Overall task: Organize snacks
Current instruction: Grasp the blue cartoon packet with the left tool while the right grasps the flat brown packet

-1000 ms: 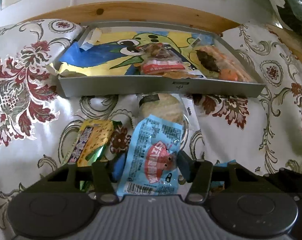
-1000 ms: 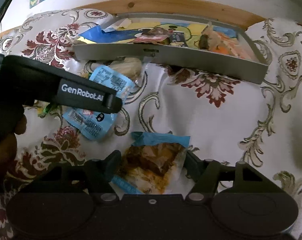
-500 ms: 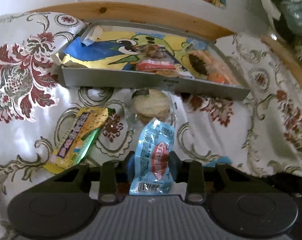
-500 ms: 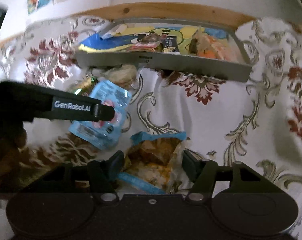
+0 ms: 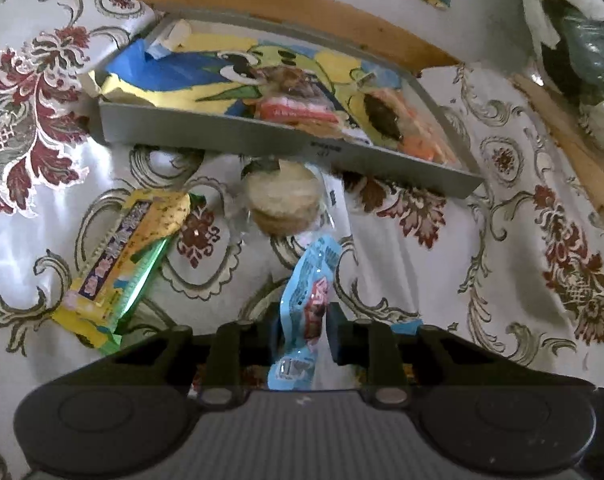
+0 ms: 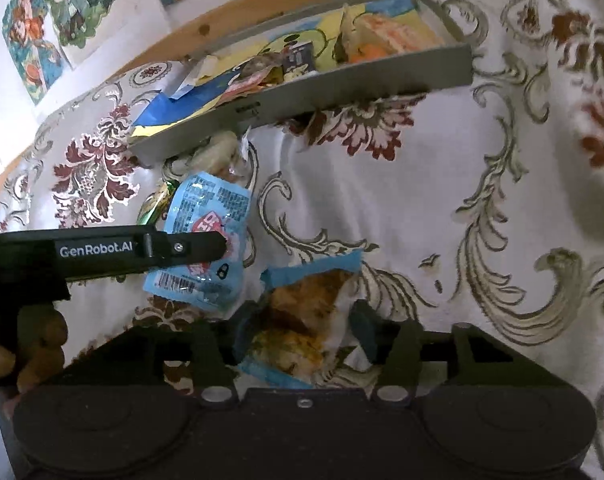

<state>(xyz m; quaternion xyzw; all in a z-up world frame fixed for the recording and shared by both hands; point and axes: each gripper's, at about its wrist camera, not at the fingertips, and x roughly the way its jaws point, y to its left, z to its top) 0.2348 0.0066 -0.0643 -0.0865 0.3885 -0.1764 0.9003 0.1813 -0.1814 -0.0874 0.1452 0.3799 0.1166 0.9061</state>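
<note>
A glossy damask cloth [image 5: 442, 264] with scrolls and dark red flowers covers the desk. Ahead of both pairs of fingers sits a shallow grey tray [image 5: 261, 136] lined with cartoon paper. The left gripper [image 5: 299, 334] pinches a crinkled light-blue packet [image 5: 308, 304], creased lengthwise between the fingers. The right gripper [image 6: 302, 330] squeezes a clear, blue-edged pouch [image 6: 302, 312] of orange-brown food. Beyond the left fingers lies a round wrapped cookie [image 5: 281, 204], to their left a yellow bar [image 5: 129, 256].

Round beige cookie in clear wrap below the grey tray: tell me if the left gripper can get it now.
Probably not: the left gripper is shut on the light blue snack packet. The round beige cookie lies unobstructed ahead, below the grey tray.
</note>
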